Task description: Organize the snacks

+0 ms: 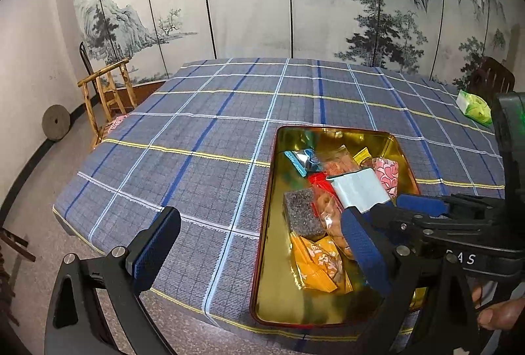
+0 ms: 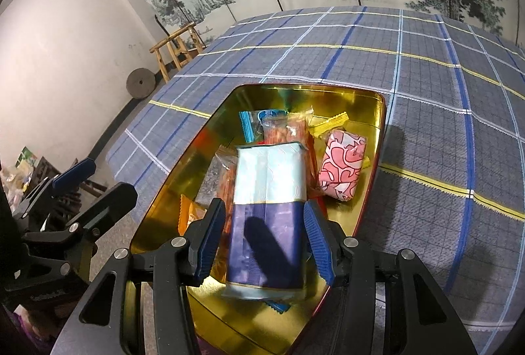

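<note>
The right hand-held gripper (image 2: 264,240) hangs over the near end of a gold-lined tin box (image 2: 382,112) on the desk (image 2: 426,92), with a pale-blue and navy packet (image 2: 267,190) between its blue pads (image 2: 316,240). The pads flank the navy end of the packet on both sides, but a thin gap seems to show on each side, so I cannot tell whether they are pressing it or only bracketing it. The packet lies lengthwise on top of the pile, which reads as a snack being laid down into the box rather than carried across the room.

The rest of the snacks sit in the same tin: a pink patterned packet (image 2: 341,167) against the right wall, a blue-edged wrapper (image 2: 259,122) and a yellow wrapper (image 2: 331,122) toward the far end, an orange-red clear bag (image 2: 285,131) under the pale packet, and an orange packet (image 1: 320,263) beside a grey speckled block (image 1: 302,217) at the near left. Gathering everything in one container fits the sorting job, and it looks well advanced.

The left hand-held gripper (image 1: 259,250) stands with its jaws wide apart and nothing between them, straddling the tin's left rim, probably waiting clear of the other tool. A green packet (image 1: 474,107) lies on the desk's far right, well apart from the tin; it may be a snack not yet collected.
</note>
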Demonstrator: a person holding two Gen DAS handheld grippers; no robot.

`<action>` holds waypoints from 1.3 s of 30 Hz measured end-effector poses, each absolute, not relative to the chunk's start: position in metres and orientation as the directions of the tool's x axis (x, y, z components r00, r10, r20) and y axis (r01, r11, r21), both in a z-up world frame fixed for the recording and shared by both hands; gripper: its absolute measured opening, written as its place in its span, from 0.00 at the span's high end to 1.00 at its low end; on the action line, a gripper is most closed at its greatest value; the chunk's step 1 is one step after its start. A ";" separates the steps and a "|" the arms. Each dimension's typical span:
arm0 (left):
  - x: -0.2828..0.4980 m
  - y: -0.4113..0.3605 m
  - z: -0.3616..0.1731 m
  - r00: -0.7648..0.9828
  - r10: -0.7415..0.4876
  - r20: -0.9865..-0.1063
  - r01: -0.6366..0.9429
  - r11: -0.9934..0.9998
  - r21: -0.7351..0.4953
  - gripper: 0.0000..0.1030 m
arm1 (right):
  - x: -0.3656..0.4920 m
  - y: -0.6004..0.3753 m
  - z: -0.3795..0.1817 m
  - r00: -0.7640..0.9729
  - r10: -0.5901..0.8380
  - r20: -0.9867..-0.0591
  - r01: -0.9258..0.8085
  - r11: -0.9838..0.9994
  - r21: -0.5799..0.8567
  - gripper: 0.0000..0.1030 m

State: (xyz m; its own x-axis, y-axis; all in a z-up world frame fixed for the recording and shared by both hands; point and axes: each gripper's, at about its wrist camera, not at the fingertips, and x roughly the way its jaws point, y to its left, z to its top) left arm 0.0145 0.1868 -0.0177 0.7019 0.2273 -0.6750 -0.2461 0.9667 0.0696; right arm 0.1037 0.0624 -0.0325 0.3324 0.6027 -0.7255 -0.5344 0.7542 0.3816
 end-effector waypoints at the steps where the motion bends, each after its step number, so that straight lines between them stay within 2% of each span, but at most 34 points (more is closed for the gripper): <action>1: 0.014 0.187 -0.018 0.702 0.228 -0.675 -0.246 0.967 0.070 0.06 | 0.104 0.063 -0.032 0.333 0.603 -0.725 -0.535 0.754 0.381 0.50; 9: 0.014 0.185 -0.018 0.712 0.232 -0.662 -0.243 0.967 0.077 0.06 | 0.100 0.064 -0.032 0.335 0.603 -0.724 -0.547 0.750 0.372 0.50; 21: 0.008 0.184 -0.012 0.742 0.236 -0.627 -0.240 0.967 0.080 0.06 | 0.080 0.067 -0.018 0.405 0.580 -0.707 -0.596 0.754 0.277 0.49; 25: 0.000 0.182 -0.004 0.767 0.238 -0.596 -0.245 0.967 0.072 0.06 | 0.071 0.058 -0.009 0.442 0.580 -0.684 -0.598 0.759 0.257 0.44; 29: -0.007 0.180 0.007 0.787 0.254 -0.562 -0.260 0.963 0.072 0.01 | 0.059 0.049 0.008 0.498 0.575 -0.648 -0.605 0.766 0.215 0.39; 33: -0.019 0.176 0.026 0.829 0.227 -0.512 -0.241 0.970 0.039 0.01 | 0.047 0.037 0.025 0.543 0.579 -0.609 -0.611 0.769 0.187 0.30; 39: -0.029 0.171 0.056 0.852 0.182 -0.491 -0.210 0.978 -0.001 0.01 | 0.034 0.021 0.046 0.591 0.582 -0.559 -0.608 0.776 0.165 0.28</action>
